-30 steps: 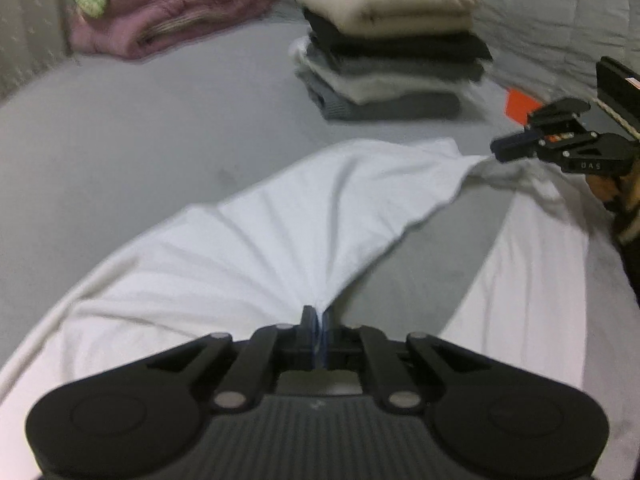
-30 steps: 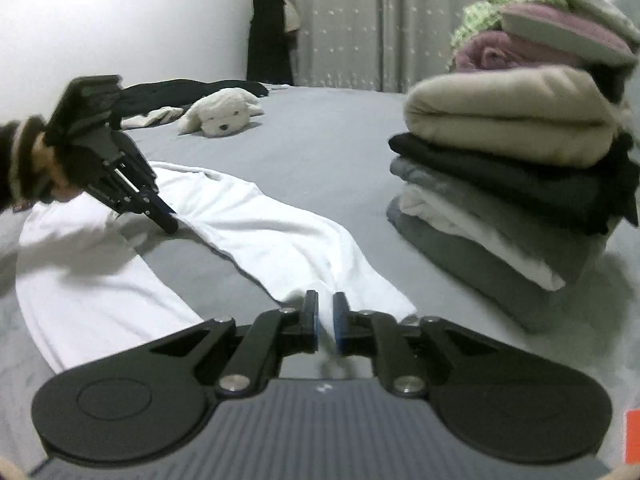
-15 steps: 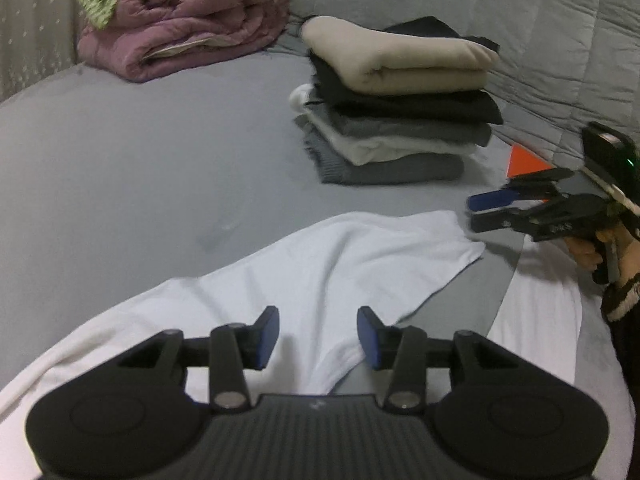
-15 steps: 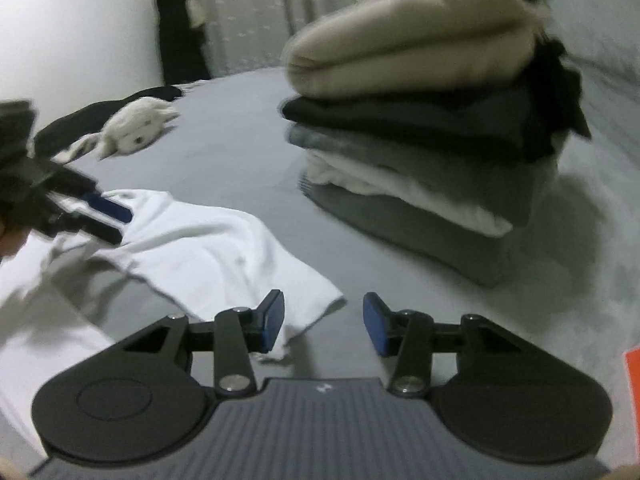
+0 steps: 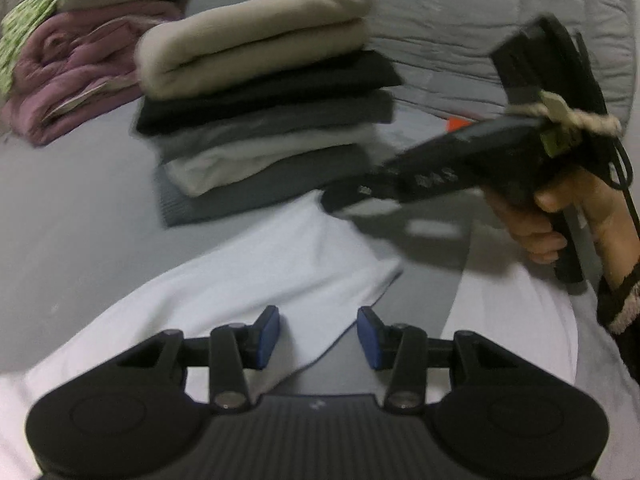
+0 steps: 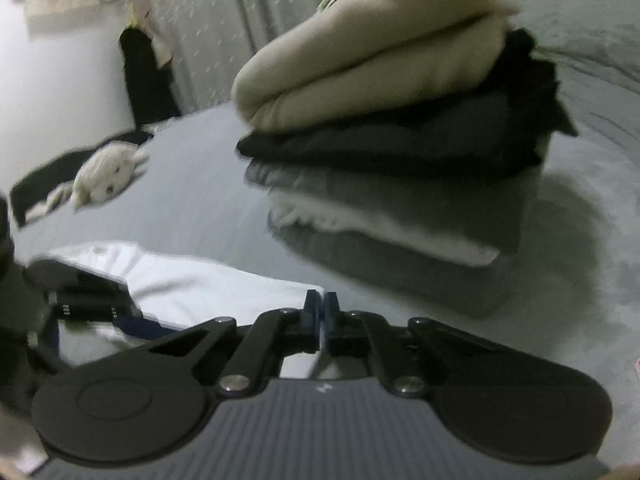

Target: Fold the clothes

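I am pinching the white garment's (image 6: 208, 292) corner at lower centre with my right gripper (image 6: 319, 304); my left gripper (image 5: 318, 336) is hovering spread above its fold, needing an equally shallow bite.

Motion-blurred: right gripper (image 5: 340, 200) tip and folded stack (image 5: 260, 112), layer edges smeared; white garment (image 5: 256, 280) cut off at lower-left frame edge and partly hidden behind left gripper (image 5: 318, 338) body; person's sleeve (image 5: 624, 304) cropped at right edge; soft toy (image 6: 106, 178) indistinct.
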A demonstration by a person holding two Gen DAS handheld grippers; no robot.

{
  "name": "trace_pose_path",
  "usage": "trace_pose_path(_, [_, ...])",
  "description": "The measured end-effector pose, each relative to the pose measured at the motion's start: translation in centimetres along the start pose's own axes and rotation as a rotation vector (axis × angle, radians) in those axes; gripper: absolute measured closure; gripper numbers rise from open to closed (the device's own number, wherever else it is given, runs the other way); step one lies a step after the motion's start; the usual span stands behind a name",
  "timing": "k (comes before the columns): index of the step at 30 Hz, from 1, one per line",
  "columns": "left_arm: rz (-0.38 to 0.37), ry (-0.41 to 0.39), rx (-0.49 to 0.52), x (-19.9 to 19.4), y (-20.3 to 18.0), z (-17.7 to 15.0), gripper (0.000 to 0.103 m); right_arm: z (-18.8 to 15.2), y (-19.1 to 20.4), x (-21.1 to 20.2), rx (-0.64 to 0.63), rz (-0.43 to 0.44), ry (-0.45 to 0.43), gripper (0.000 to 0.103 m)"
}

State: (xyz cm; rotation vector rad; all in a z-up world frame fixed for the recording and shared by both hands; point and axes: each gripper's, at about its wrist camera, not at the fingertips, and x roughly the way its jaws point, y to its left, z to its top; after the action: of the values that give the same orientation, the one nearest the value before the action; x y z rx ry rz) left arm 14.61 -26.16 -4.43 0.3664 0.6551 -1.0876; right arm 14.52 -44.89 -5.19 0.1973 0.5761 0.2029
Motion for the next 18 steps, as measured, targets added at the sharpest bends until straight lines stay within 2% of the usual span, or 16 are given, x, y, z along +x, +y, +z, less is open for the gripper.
trace_pose_path(2, [-0.009,-0.006,0.026,0.4,-0.8,0.7,0.060,0.3,-0.4,0.1,0.019,-0.023,-0.028,0.101])
trace_pose_path(7, [0.057,0.001,0.050,0.2,0.5,2.0,0.060,0.9,-0.9,1.1,0.036,-0.074,-0.072,0.102])
trace_pose_path(13, [0.112,0.046,0.019,1.5,4.1,3.5,0.059,0.9,-1.2,2.4,0.053,-0.092,-0.029,0.100])
trace_pose_path(16, [0.093,0.071,0.007,3.5,5.3,4.6,0.058,1.0,-1.8,1.2,0.081,-0.091,0.002,0.085])
trace_pose_path(17, [0.079,0.074,-0.004,4.1,5.8,4.8,0.058,0.9,-2.0,0.7,0.088,-0.087,0.014,0.076])
trace_pose_path(18, [0.064,0.073,-0.015,4.5,6.1,5.0,0.059,0.7,-2.2,0.3,0.088,-0.074,0.032,0.071])
